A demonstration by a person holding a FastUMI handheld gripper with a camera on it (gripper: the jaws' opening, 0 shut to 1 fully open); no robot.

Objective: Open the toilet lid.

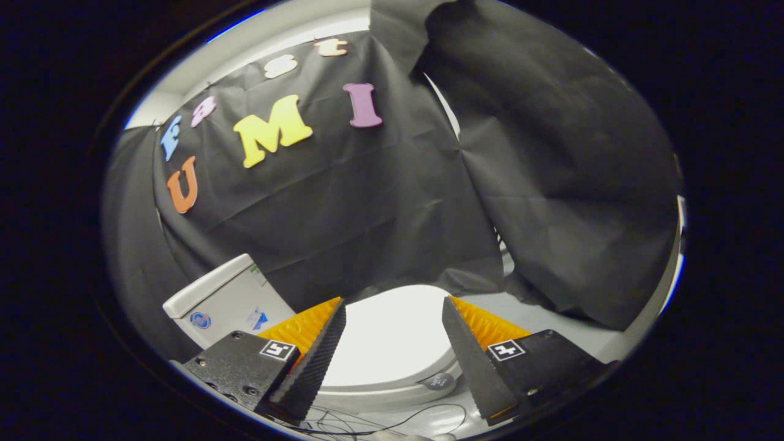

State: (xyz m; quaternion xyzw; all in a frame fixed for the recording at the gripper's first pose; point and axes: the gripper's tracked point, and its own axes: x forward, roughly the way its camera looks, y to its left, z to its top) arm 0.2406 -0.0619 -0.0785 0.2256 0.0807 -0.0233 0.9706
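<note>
A white toilet with its lid (392,337) lying down flat sits just ahead of my fingers and below them. The lid's rounded front rim (380,392) shows between the two fingers. My gripper (393,303) is open, its two orange-and-black fingers (318,343) spread wide to either side of the lid, with nothing between them. The fingers hang above the lid and stand apart from it. A small grey round patch (438,381) sits on the seat rim by the right finger.
The white cistern (226,300) stands left of the bowl, behind the left finger. Black cloth (367,202) hangs close behind the toilet and drapes down on the right. Thin dark cables (392,422) lie on the pale floor in front of the bowl.
</note>
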